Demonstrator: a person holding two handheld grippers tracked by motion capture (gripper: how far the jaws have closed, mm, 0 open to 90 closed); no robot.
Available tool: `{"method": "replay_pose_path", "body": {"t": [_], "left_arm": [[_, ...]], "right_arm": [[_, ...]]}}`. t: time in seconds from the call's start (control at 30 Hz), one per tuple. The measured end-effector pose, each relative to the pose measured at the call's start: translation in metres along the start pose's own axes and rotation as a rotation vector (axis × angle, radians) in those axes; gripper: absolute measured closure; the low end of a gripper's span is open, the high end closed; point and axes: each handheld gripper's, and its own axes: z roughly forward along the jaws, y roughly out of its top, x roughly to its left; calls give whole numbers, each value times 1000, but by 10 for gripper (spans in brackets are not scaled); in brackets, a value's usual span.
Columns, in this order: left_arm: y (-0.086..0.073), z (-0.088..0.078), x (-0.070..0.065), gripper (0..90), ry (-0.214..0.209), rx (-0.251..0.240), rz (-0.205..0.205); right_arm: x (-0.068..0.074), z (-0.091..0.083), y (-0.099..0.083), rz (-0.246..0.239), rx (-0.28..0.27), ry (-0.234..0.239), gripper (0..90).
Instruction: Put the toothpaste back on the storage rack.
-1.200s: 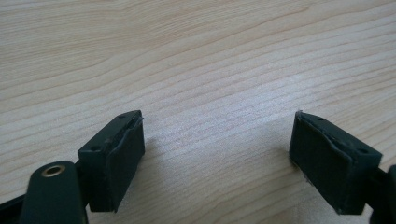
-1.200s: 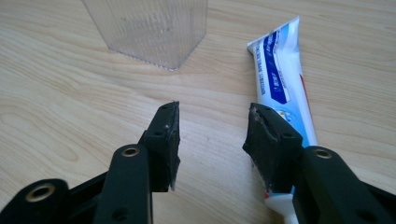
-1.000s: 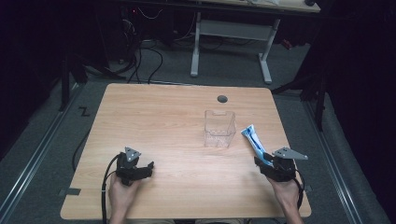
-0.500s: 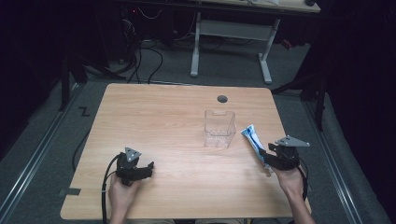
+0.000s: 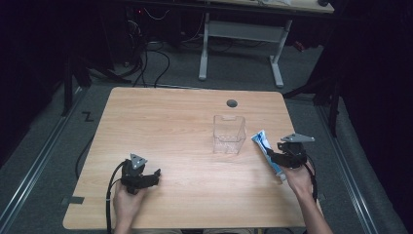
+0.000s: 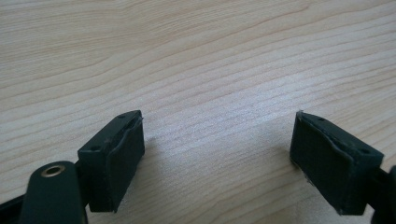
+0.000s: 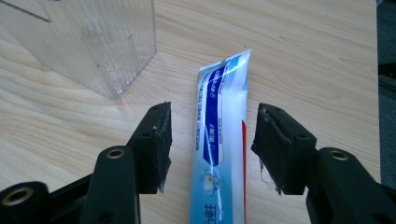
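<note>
Black rubber pads on my right gripper (image 7: 210, 140) are spread wide, one on each side of the toothpaste tube (image 7: 219, 140), and I can see gaps on both sides, so nothing's pinched. The tube is white and blue with a bit of red along one edge, lying flat on the wooden table (image 7: 303, 56) with its flat crimped end pointing away from me. From the high view the right gripper (image 5: 275, 157) sits over the tube (image 5: 267, 151) near the table's right edge, my hand (image 5: 298, 178) behind it.

Just up and to the left of the tube there's a clear plastic box (image 7: 88, 42), standing upright; in the high view that box (image 5: 229, 134) is right of the table's middle, close beside the tube's far end but apart from it.

Left gripper (image 6: 217, 154): jaws wide apart too, just bare wood grain between them, holding nothing. It's parked low at the near left of the table (image 5: 160, 126), left gripper (image 5: 148, 176) in my left hand (image 5: 127, 202), well apart from the box and tube.
</note>
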Motion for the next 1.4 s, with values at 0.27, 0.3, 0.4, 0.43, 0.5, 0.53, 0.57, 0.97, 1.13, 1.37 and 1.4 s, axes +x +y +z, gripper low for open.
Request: {"method": "replay_pose_path", "body": {"t": [0.27, 0.3, 0.4, 0.43, 0.5, 0.53, 0.57, 0.97, 1.13, 1.37, 1.4], "left_arm": [[0, 0, 0, 181, 0, 1, 1], [0, 0, 0, 181, 0, 0, 0], [0, 0, 0, 181, 0, 0, 1], [0, 0, 0, 181, 0, 0, 1], [0, 0, 0, 181, 0, 0, 0], [0, 0, 0, 181, 0, 0, 0], [0, 0, 0, 181, 0, 1, 1], [0, 0, 0, 179, -1, -2, 2], [0, 0, 0, 180, -1, -2, 2], [0, 0, 0, 180, -1, -2, 2], [0, 0, 0, 180, -1, -2, 2]], "right_arm": [[1, 15, 7, -5, 38, -2, 449], [1, 16, 9, -10, 40, -5, 445], [4, 21, 14, -23, 43, -6, 440], [4, 23, 15, -23, 49, -5, 437], [5, 31, 18, -27, 71, -9, 434], [5, 31, 18, -27, 71, -9, 434], [5, 33, 19, -32, 77, -11, 441], [9, 49, 29, -86, 131, -32, 469], [10, 52, 33, -82, 144, -30, 465], [6, 63, 32, -81, 186, -44, 443], [6, 63, 32, -81, 186, -44, 443]]}}
